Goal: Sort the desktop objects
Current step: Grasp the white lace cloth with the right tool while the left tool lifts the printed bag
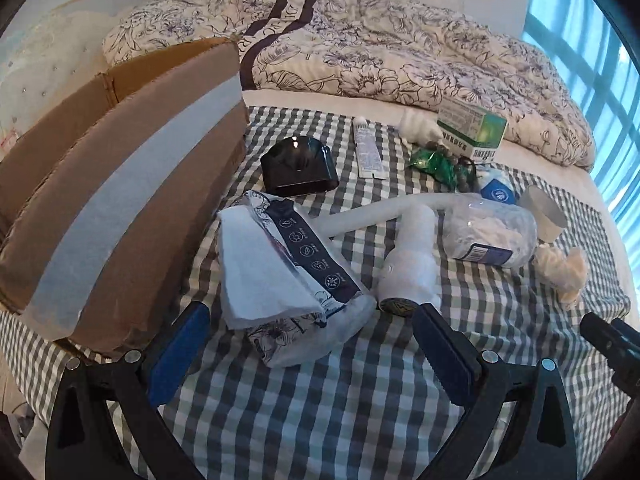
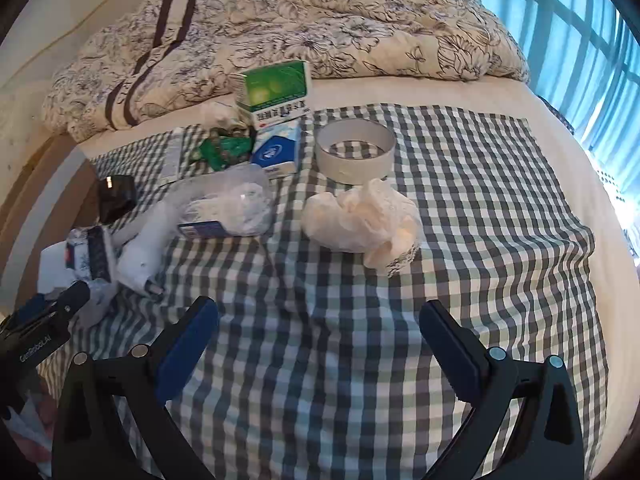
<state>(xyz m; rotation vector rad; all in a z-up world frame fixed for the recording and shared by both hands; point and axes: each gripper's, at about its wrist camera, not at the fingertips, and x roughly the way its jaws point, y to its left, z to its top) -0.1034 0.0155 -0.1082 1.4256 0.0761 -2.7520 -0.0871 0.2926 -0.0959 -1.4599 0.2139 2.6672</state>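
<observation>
both tongs apart and empty, clutter waiting on the checked cloth

my left tongs [image 1: 312, 340] hang spread just short of the tissue pack [image 1: 288, 280], nearest thing to the cardboard box [image 1: 120, 200] on the left, which i judge is where things get sorted. my right tongs [image 2: 320, 336] are spread too, over bare checked cloth [image 2: 480, 240], with the crumpled bag [image 2: 360, 220] and tape ring [image 2: 356, 150] farther off. all of it lies on the bed.

A rumpled floral quilt [image 2: 280, 36] lies heaped along the far side of the bed [image 2: 460, 92], and to the right a window [image 2: 568, 28] glows blue with daylight.
</observation>
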